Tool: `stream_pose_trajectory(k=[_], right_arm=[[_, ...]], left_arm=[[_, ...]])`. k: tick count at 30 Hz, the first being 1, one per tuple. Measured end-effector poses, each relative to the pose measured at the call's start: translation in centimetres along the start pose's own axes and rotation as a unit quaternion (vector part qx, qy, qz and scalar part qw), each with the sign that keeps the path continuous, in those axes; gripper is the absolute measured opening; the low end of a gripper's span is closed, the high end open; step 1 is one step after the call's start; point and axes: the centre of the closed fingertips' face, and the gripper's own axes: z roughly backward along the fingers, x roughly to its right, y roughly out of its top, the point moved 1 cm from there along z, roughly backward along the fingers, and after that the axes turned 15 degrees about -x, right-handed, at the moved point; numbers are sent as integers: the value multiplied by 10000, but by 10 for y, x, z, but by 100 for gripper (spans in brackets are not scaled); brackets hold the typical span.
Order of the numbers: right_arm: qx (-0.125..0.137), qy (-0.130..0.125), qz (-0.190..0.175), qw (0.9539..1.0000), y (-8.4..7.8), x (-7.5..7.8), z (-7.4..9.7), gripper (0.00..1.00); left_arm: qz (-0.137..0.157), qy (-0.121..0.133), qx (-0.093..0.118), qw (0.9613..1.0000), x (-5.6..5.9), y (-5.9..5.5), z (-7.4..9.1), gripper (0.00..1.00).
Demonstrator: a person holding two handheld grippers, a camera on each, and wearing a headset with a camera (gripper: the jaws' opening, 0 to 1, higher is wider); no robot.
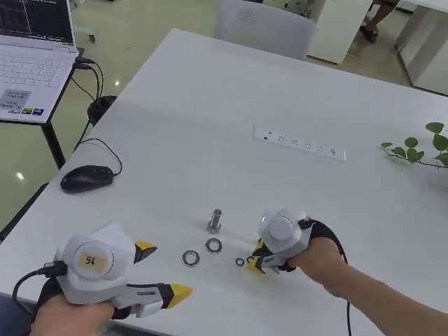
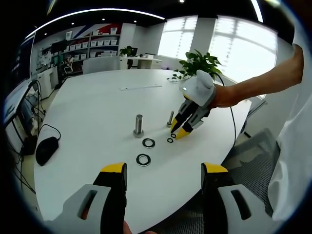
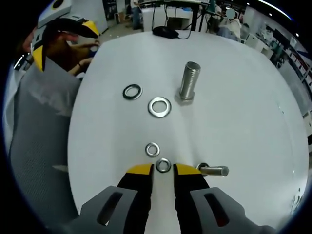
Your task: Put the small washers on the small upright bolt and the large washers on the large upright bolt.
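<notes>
Right gripper view first: the right gripper (image 3: pixel 164 169) has its jaws set narrow, and a small washer (image 3: pixel 163 165) sits right between the yellow tips on the white table (image 3: pixel 243 122). We honestly can't tell if the jaws are pinching it or just framing it. A second small washer (image 3: pixel 152 149) lies just ahead of that one, and the small bolt (image 3: pixel 214 170) is just beside the right-hand jaw. Further out we see the large bolt (image 3: pixel 189 80) standing upright, with two large washers (image 3: pixel 160 107) lying flat on the table near its base, one closer to it than the other.

Left gripper view shows the left gripper (image 2: pixel 165 168) with its jaws spread wide and holding nothing. It hangs over the near edge of the table, well apart from the bolts. From this side both bolts stand upright and bare.

Head view also has a mouse (image 1: pixel 87 178) and a power strip (image 1: pixel 299 143) further back on the table.
</notes>
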Motion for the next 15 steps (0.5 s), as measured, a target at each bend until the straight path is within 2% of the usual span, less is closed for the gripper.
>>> stream_pose_trajectory(k=[5, 7, 10, 12, 13, 14, 15], right_arm=[[-113, -149, 276, 9994, 2, -2, 0, 15], [-112, -146, 267, 9995, 1, -1, 0, 14], [-89, -135, 9, 9999, 0, -1, 0, 14], [-124, -112, -463, 9988, -3, 0, 0, 13], [-142, -105, -548, 9983, -4, -2, 0, 13], [-113, -139, -412, 9990, -4, -3, 0, 13], [-89, -160, -442, 9989, -5, -4, 0, 13]], left_arm=[[-26, -24, 2, 10000, 3, 2, -2, 61], [-30, -21, -4, 10000, 3, 2, -2, 61], [-27, -11, 0, 10000, 3, 2, -1, 61], [-13, 11, -4, 10000, 1, 1, 0, 61], [-5, 22, -6, 10000, 0, 1, 0, 61], [7, 31, -6, 10000, 0, 0, 1, 61], [21, 36, -3, 10000, -1, 0, 1, 61]])
